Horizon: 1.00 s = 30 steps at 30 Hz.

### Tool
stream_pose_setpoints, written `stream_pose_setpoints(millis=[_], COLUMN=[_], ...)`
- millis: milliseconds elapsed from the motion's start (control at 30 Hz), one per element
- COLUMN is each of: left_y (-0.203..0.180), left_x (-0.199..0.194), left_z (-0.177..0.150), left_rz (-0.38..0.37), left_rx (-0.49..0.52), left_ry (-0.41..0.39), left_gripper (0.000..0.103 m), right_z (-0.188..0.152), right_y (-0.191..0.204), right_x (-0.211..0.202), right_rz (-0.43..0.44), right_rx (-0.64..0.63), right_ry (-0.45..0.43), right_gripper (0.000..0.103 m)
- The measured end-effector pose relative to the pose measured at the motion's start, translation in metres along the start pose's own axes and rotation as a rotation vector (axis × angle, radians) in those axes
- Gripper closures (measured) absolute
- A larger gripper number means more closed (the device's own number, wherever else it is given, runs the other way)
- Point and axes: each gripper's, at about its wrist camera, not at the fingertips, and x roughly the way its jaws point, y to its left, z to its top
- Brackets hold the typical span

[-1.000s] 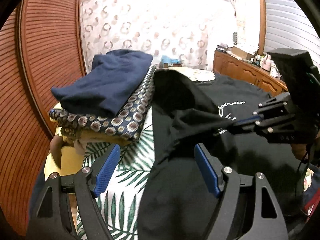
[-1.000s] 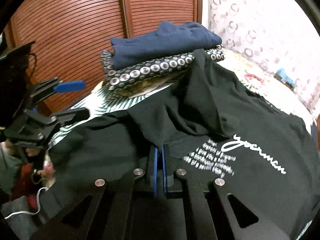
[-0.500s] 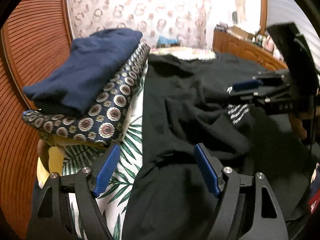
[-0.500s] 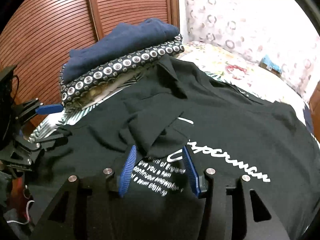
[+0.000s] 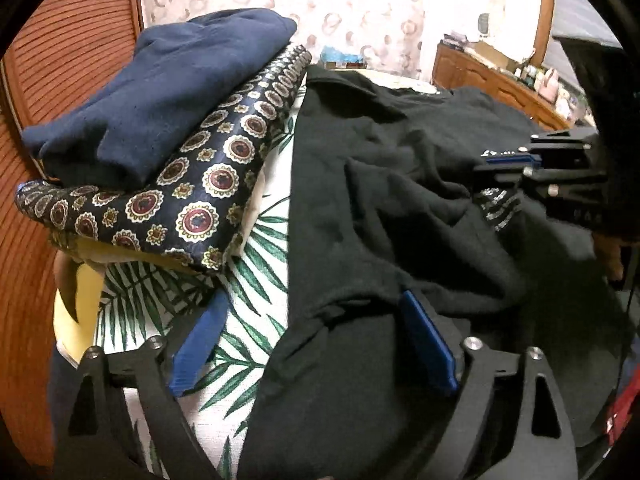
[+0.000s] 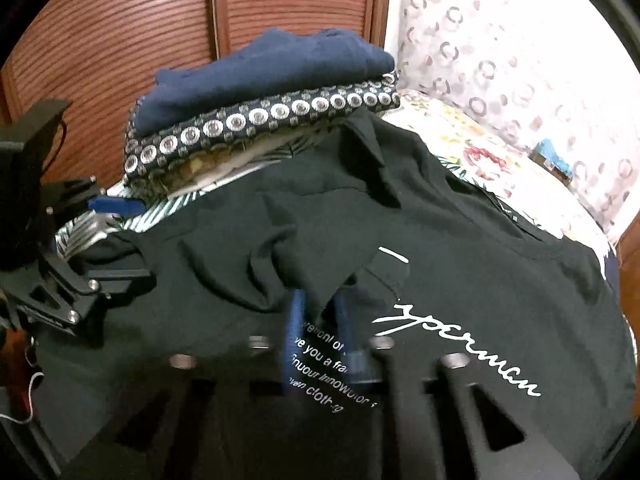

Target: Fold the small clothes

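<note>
The black T-shirt (image 6: 460,240) is spread printed side up on the leaf-patterned sheet (image 5: 256,280), its collar end turned toward the far curtain (image 6: 500,40) and its long axis lying away from the grippers. Its left edge is bordered by a bare strip of sheet, beyond which the stack of folded clothes (image 5: 160,140) is found beside the wooden door (image 6: 120,40). The left gripper (image 5: 312,344) is held wide open over that edge, and the right gripper (image 6: 320,340) is partly open over the white lettering, with nothing held.

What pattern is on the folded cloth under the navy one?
Round medallions on dark navy patterned cloth; clearest in left wrist view.
</note>
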Motion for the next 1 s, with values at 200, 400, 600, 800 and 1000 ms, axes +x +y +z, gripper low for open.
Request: stream_pose_setpoints(millis=[200, 400, 600, 800, 1000], left_y=[-0.002, -0.001, 0.000, -0.001, 0.000], left_x=[-0.002, -0.001, -0.002, -0.001, -0.003], left_z=[-0.002, -0.002, -0.002, -0.001, -0.002], left_rz=[-0.001, -0.001, -0.002, -0.003, -0.002], left_rx=[0.003, 0.003, 0.003, 0.004, 0.001], left_ry=[-0.002, -0.001, -0.001, 0.000, -0.001], left_gripper=[0.013, 0.013, 0.013, 0.013, 0.013], right_z=[0.008, 0.024, 0.035, 0.023, 0.033], right_y=[-0.005, -0.007, -0.037, -0.070, -0.070], right_x=[-0.043, -0.092, -0.070, -0.036, -0.024], right_rz=[-0.005, -0.030, -0.181, -0.209, -0.096], right_rx=[-0.011, 0.003, 0.155, 0.254, 0.230], right_ry=[-0.051, -0.094, 0.011, 0.041, -0.019], right_gripper=[0.102, 0.102, 0.092, 0.074, 0.072])
